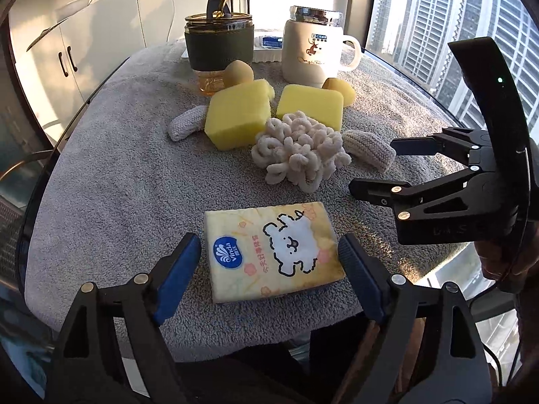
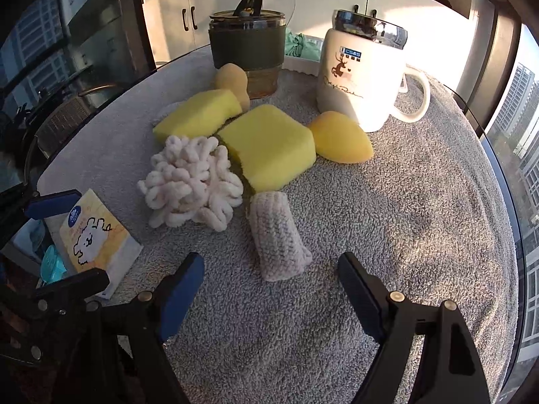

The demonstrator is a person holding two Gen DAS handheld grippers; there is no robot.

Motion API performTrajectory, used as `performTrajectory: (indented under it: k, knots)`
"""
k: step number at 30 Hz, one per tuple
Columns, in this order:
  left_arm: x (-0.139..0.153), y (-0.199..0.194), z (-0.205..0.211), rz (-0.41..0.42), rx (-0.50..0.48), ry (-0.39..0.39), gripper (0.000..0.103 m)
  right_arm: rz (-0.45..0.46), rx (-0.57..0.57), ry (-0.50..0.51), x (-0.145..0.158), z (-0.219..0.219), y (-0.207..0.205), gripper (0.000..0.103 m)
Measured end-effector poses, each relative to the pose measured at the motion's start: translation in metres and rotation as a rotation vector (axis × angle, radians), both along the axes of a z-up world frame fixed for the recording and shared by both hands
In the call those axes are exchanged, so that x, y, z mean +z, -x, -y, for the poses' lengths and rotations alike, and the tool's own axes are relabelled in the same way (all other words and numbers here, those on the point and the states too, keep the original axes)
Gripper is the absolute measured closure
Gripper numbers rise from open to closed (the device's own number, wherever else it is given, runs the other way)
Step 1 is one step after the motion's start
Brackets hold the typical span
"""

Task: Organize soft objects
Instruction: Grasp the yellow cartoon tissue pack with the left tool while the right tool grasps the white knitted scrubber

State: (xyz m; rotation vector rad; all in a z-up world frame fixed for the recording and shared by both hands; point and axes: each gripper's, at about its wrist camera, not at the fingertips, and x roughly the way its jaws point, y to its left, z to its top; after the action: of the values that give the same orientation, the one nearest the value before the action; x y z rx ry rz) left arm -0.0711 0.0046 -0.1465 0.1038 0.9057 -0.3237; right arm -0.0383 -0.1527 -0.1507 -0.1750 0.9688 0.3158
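A yellow tissue pack [image 1: 269, 252] with a cartoon sheep lies flat on the grey towel [image 1: 118, 185]. My left gripper [image 1: 269, 240] is open around it, a blue pad on each side, neither pressing. My right gripper [image 2: 271, 259] is open too, its tips on either side of the near end of a cream knitted roll [image 2: 276, 232]. A cream looped yarn bundle [image 2: 190, 185], two yellow sponge blocks [image 2: 269, 144] [image 2: 198, 114] and two yellow-tan egg-shaped sponges [image 2: 340, 138] [image 2: 232, 80] lie behind. A second knitted roll [image 1: 187, 123] shows in the left wrist view.
At the back stand a white lidded mug [image 2: 360, 77], a glass cup with a dark sleeve [image 2: 247, 50] and a white tray [image 2: 303, 64]. The round table's edge curves close on all sides. Windows and cabinets surround it.
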Motion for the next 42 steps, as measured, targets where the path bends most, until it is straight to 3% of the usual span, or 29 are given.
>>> performTrajectory:
  k: [4,8,13,16,18,20,31,42]
  knots:
    - [-0.009,-0.005,-0.015,-0.041,0.051,0.124,0.012,0.016,-0.003,-0.018,-0.002,0.002,-0.004,0.019]
    - [-0.009,-0.003,-0.016,-0.021,0.069,0.135,0.014,0.033,-0.004,-0.008,-0.002,0.0,-0.006,0.02]
    - [-0.006,-0.002,-0.014,-0.014,0.049,0.148,0.023,0.044,0.025,0.002,-0.002,-0.007,-0.003,0.03]
    - [-0.006,-0.003,-0.017,-0.019,0.047,0.173,0.024,0.047,0.037,-0.004,0.0,-0.008,-0.001,0.044]
    - [-0.006,-0.004,-0.021,-0.024,0.049,0.194,0.026,0.047,0.042,-0.009,0.001,-0.009,0.001,0.068]
    - [-0.006,-0.005,-0.022,-0.027,0.051,0.203,0.026,0.039,0.044,-0.021,0.003,-0.008,0.003,0.08]
    - [0.007,-0.007,-0.019,0.013,0.03,0.194,0.027,0.053,-0.01,-0.028,0.017,0.004,0.009,0.081]
    - [0.02,-0.032,-0.043,0.054,0.098,0.179,0.027,0.063,-0.107,-0.021,0.027,0.03,-0.004,0.081]
